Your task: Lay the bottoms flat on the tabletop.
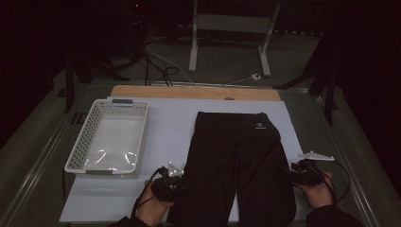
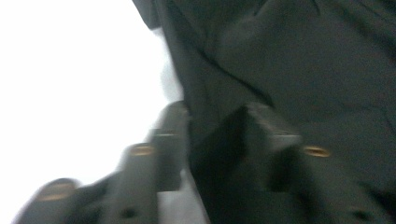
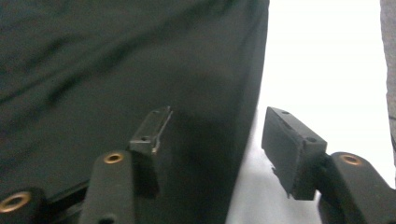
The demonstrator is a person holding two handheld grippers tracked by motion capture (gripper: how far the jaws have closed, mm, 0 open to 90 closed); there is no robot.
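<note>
The black fabric trousers (image 1: 236, 161) lie flat beside the white plastic basket (image 1: 109, 137), ready for folding. The left gripper (image 2: 212, 116) and right gripper (image 3: 212, 128) straddle their outer edges, jaws spread, not yet pinching.

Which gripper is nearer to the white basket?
Left. The left gripper sits at the black pants' left edge, just right of the basket's near corner; the right gripper is across the pants, at their right edge.
</note>
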